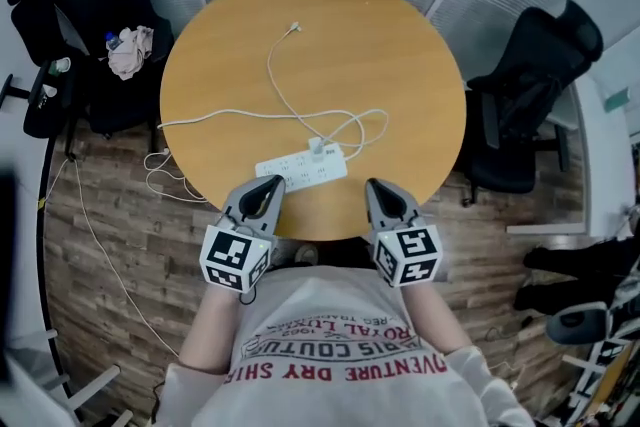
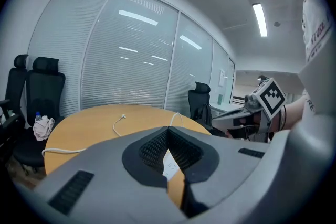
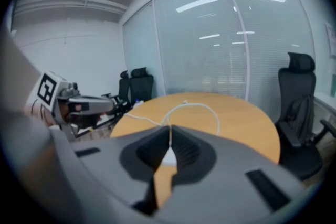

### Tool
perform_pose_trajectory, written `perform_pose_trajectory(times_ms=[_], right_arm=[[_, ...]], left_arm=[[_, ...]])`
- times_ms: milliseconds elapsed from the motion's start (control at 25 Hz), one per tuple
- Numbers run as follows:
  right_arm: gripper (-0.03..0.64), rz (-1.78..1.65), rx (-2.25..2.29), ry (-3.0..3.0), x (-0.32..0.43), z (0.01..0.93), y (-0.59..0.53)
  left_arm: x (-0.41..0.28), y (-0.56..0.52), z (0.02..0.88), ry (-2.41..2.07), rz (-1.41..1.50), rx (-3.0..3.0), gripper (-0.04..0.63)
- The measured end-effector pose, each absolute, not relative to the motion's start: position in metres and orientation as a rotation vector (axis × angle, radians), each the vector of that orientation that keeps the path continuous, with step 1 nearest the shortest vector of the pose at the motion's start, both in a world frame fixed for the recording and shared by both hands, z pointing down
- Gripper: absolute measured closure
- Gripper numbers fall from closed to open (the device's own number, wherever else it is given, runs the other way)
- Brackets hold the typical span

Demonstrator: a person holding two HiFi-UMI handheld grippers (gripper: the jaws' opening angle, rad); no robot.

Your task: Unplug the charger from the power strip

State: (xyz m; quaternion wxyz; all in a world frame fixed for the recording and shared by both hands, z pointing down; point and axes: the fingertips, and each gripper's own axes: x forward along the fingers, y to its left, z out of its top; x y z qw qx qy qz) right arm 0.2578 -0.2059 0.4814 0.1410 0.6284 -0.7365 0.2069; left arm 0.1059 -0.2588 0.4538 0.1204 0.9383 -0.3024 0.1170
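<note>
Power strip (image 1: 300, 168) lies near front edge of table (image 1: 400, 35), white charger (image 1: 317, 148) plugged upright in it. Left gripper (image 1: 272, 183), right gripper (image 1: 375, 185) just short of strip, either side. Both have jaws pressed together, nothing held. Likely poised so one steadies and other pulls.

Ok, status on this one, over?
Left tool and right tool both shut, empty, at near edge of table. Charger plugged into power strip. Loose cable beside it, nothing blocking.
</note>
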Motion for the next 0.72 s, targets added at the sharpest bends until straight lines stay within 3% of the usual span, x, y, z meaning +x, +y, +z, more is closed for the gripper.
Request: perform_pose_trajectory(times_ms=[720], right_arm=[[0.586,0.764,1.312,-2.094,0.211,0.604,-0.272]], left_arm=[[0.117,-0.295,0.585,-0.915,0.559,2.588,0.561]])
